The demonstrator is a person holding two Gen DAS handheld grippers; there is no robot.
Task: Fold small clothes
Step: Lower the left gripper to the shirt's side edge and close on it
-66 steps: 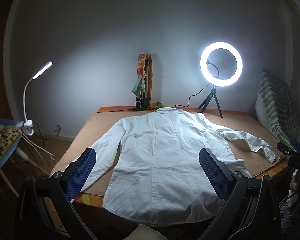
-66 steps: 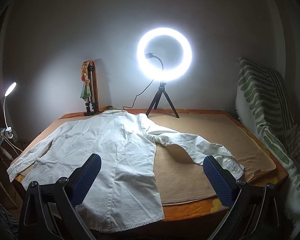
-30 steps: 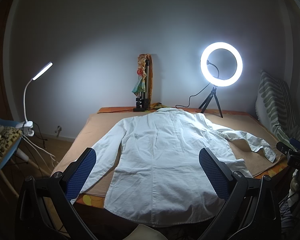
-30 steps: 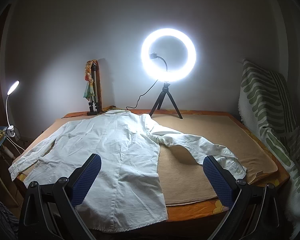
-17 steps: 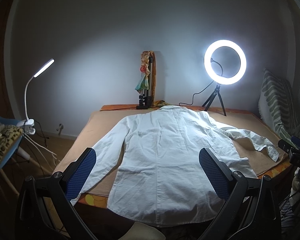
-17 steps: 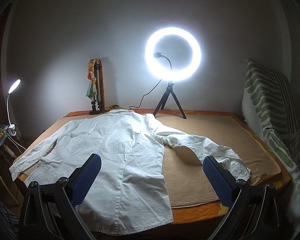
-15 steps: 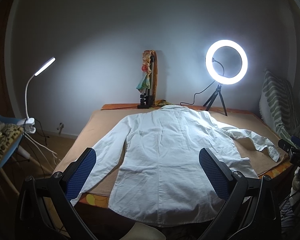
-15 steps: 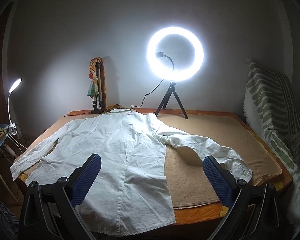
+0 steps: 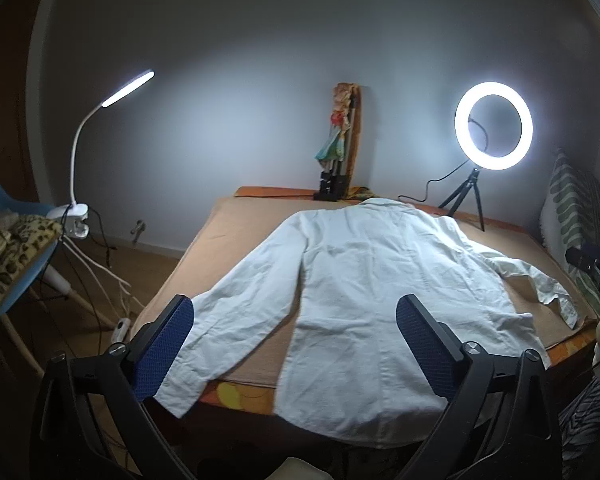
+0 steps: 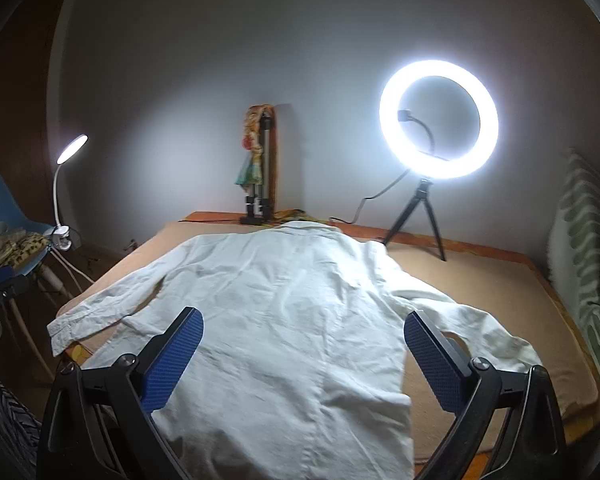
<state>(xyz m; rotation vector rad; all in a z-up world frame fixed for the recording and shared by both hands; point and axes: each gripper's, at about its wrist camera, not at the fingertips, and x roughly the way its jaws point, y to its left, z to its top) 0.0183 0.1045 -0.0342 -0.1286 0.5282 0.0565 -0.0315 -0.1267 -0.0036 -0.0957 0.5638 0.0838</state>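
Note:
A white long-sleeved shirt [image 9: 372, 280] lies flat, back up, on a tan-covered table [image 9: 228, 232], collar at the far end, hem hanging over the near edge. Its left sleeve [image 9: 228, 312] runs down to the near left edge. Its right sleeve [image 10: 468, 320] lies bent toward the right. My left gripper [image 9: 294, 340] is open and empty above the shirt's lower left. My right gripper [image 10: 302, 360] is open and empty above the shirt's lower body [image 10: 284, 320].
A lit ring light [image 9: 494, 126] on a small tripod stands at the table's far right. A folded tripod with a doll [image 9: 338, 152] stands at the far middle. A clip lamp [image 9: 100, 148] and blue chair [image 9: 4, 280] are at left. A green-patterned cushion [image 10: 588, 264] is at right.
Both grippers have shifted left and moved closer to the shirt; the right one now looks over the shirt's body instead of the right sleeve. Both stay open. The shirt has not moved.

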